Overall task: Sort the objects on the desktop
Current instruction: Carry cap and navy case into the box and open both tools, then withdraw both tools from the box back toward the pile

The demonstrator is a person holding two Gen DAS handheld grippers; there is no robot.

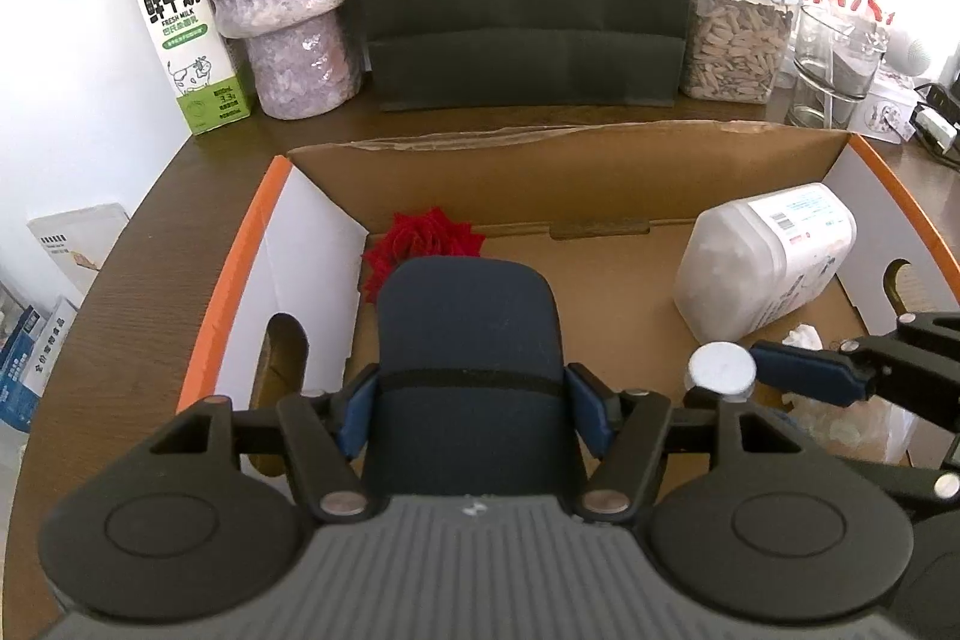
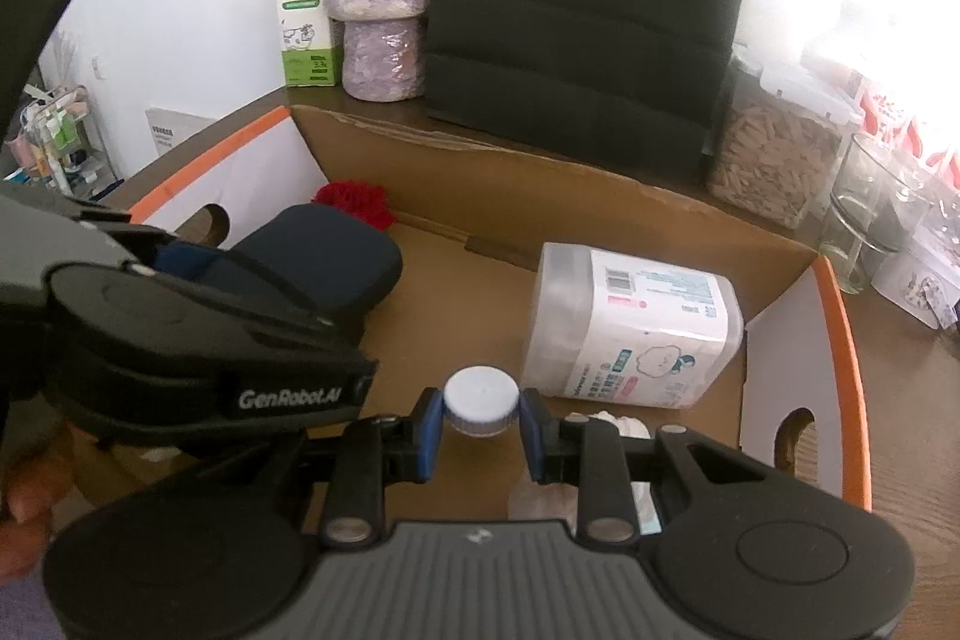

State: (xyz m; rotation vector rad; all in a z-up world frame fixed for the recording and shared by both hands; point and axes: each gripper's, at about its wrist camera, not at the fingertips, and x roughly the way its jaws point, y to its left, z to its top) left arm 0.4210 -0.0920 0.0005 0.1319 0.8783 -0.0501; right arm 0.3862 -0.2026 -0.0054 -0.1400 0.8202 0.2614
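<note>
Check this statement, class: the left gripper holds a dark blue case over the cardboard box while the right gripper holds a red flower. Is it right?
Not quite. The right gripper holds a white-capped bottle, as the right wrist view shows; the red flower lies in the cardboard box. The left gripper does hold the dark blue case.

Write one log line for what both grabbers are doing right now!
left gripper: shut on dark blue case | right gripper: shut on white-capped bottle | both over cardboard box

Two matching handheld grippers, mostly black plastic

Left gripper (image 1: pixel 474 403) and right gripper (image 2: pixel 482 427) are both sporting blue finger pads, a ribbed grey top, round black discs, silver screws; white "GenRobot.AI" lettering is showing on the left one's side.
</note>
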